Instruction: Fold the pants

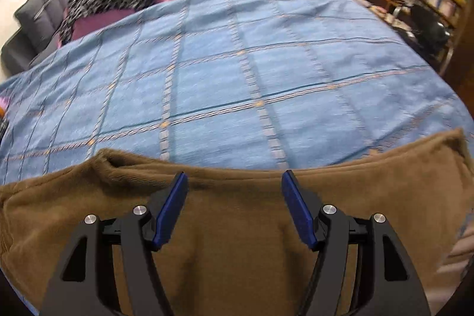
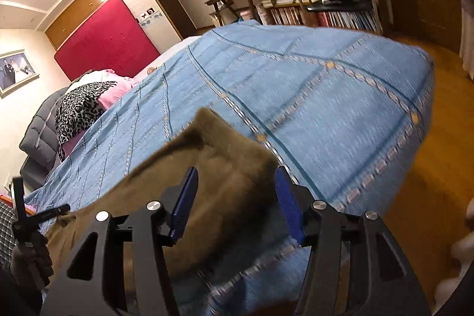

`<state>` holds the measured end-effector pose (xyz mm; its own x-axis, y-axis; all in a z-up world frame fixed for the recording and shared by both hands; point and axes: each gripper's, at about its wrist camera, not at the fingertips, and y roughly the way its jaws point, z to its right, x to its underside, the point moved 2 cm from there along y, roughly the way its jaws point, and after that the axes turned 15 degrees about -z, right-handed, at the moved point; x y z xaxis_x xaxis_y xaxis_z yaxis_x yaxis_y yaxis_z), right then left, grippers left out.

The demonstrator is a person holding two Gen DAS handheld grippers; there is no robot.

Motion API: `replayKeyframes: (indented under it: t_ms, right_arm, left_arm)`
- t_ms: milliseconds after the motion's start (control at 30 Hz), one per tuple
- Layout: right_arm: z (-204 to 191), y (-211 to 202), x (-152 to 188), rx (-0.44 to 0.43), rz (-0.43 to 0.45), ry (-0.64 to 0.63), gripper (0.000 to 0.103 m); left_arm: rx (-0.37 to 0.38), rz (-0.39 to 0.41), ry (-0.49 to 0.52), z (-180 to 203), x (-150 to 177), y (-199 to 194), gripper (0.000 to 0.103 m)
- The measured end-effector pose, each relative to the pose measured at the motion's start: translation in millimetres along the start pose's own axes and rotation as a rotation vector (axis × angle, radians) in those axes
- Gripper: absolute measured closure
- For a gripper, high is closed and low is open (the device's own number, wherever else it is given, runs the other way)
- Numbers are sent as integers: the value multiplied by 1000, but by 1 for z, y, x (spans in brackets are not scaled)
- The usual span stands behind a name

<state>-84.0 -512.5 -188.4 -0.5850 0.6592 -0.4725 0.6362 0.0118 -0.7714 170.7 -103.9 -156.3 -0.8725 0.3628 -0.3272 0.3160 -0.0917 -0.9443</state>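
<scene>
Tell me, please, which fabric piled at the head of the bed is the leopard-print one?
The black-and-white spotted leopard-print fabric draped on top; the pink fabric beside it is plain, and the dark grey cushion behind is quilted.

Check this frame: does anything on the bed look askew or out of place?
Only the brown pants: their far edge is rumpled, with one corner folded up off the blue bedspread. Both hand-held grippers, left and right, are open.
</scene>
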Motion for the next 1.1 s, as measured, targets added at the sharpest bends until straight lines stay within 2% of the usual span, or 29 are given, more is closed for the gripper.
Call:
replayKeyframes:
  t_ms: [133, 400, 733, 900, 967, 1100]
  right_arm:
    - [14, 1, 7, -30, -10, 54, 47]
    - [27, 23, 17, -197, -104, 178, 47]
    - [20, 38, 7, -199, -79, 170, 47]
    - [9, 43, 8, -138, -55, 120, 47]
    - [7, 43, 6, -151, -57, 123, 47]
    - [10, 36, 1, -202, -53, 155, 54]
  left_arm:
    - [57, 9, 46, 34, 5, -13, 37]
    - [98, -45, 116, 77, 26, -2, 37]
    - [104, -84, 124, 88, 36, 15, 37]
    - [105, -85, 119, 87, 38, 18, 35]
    - [109, -82, 112, 85, 39, 20, 29]
    - [111, -80, 114, 85, 40, 23, 29]
